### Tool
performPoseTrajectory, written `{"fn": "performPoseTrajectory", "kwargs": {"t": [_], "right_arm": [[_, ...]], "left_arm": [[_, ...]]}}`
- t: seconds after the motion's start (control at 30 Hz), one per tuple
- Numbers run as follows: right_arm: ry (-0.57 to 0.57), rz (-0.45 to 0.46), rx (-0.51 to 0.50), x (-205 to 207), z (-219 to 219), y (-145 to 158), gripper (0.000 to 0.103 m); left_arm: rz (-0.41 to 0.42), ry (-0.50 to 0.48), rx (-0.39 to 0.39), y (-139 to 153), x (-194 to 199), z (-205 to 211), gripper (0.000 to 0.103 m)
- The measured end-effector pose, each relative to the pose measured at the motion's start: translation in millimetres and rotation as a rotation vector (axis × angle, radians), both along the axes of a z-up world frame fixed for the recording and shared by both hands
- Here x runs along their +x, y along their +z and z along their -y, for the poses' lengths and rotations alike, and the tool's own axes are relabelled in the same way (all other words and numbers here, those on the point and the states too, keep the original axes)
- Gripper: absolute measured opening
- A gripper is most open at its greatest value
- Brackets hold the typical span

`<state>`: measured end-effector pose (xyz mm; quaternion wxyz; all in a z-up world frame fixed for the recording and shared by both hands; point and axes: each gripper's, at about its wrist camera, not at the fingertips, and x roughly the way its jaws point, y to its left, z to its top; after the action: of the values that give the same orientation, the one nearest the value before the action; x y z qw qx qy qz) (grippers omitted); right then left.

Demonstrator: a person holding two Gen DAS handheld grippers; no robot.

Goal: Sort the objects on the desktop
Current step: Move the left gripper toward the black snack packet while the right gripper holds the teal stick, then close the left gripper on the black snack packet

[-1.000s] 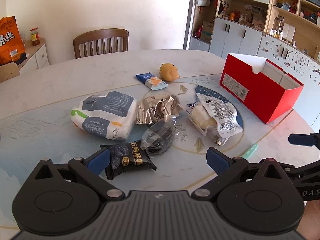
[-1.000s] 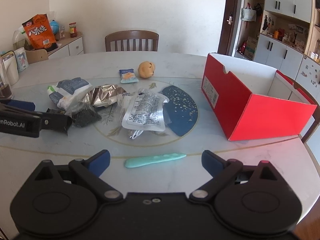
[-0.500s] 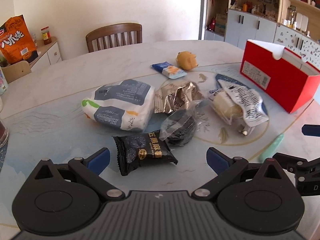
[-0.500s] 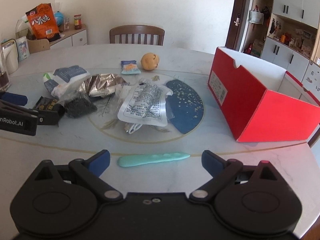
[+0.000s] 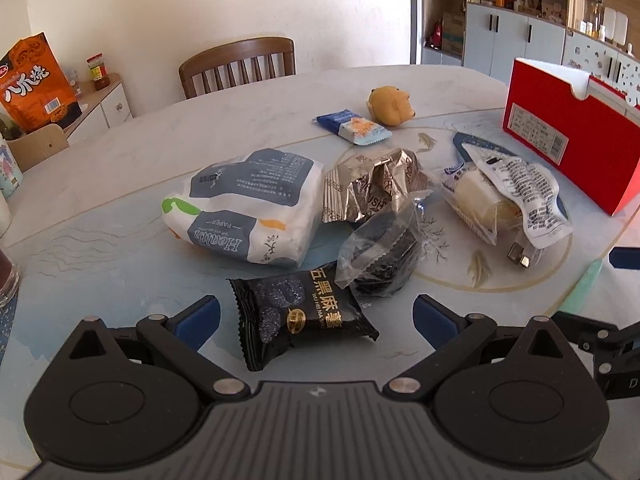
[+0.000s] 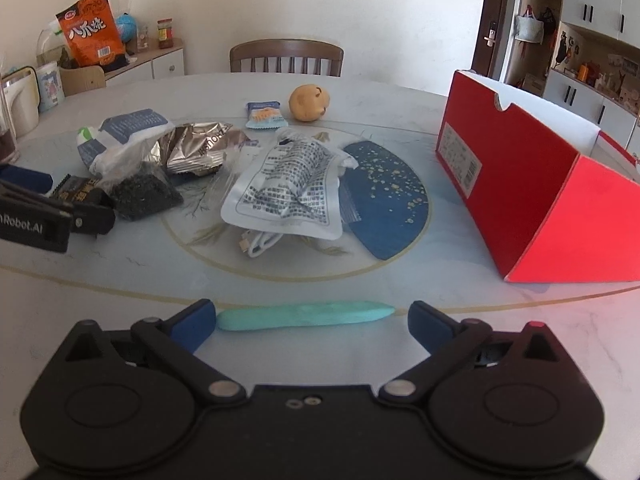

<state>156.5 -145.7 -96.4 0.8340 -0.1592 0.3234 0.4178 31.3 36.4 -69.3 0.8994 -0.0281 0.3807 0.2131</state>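
Both tongs, wide open and empty, have apparently neared black packet and teal strip.

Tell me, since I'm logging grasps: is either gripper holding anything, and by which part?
Nothing is held. The left gripper is open around the black snack packet; the right gripper is open by the teal stick.

Between the left gripper's blue-padded black fingers lies a black snack packet with gold and white characters. Just ahead sits a clear bag of dark pieces, then a crinkled silver foil wrapper and a white tissue pack with grey-blue panels and green and orange marks. Between the right gripper's blue tips lies a mint-green strip. Ahead is a white pouch with black print, and off to the right a red box, white inside.
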Motion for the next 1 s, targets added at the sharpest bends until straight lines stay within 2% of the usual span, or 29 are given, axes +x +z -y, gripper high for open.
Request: {"fn": "performPoseTrajectory", "kwargs": {"t": [0.37, 0.57, 0.77, 0.83, 1.0], "right_arm": [[0.001, -0.038, 0.032, 7.2, -2.2, -3.0, 0.102], [0.016, -0.026, 0.028, 13.1, -3.5, -3.2, 0.103], [0.022, -0.022, 0.029, 15.1, -3.4, -3.8, 0.101], [0.022, -0.024, 0.032, 14.8, -3.0, -3.7, 0.1], [0.028, -0.027, 0.034, 13.9, -3.0, -2.4, 0.097]], "left_arm": [[-0.019, 0.044, -0.008, -2.4, 3.0, -6.4, 0.103], [-0.004, 0.077, 0.002, -1.1, 3.5, -5.1, 0.103], [-0.011, 0.122, -0.022, -2.5, 4.1, -12.4, 0.102], [-0.018, 0.128, -0.031, -3.8, 3.2, -14.2, 0.092], [-0.017, 0.134, -0.053, -4.2, 1.5, -16.5, 0.082]]}}
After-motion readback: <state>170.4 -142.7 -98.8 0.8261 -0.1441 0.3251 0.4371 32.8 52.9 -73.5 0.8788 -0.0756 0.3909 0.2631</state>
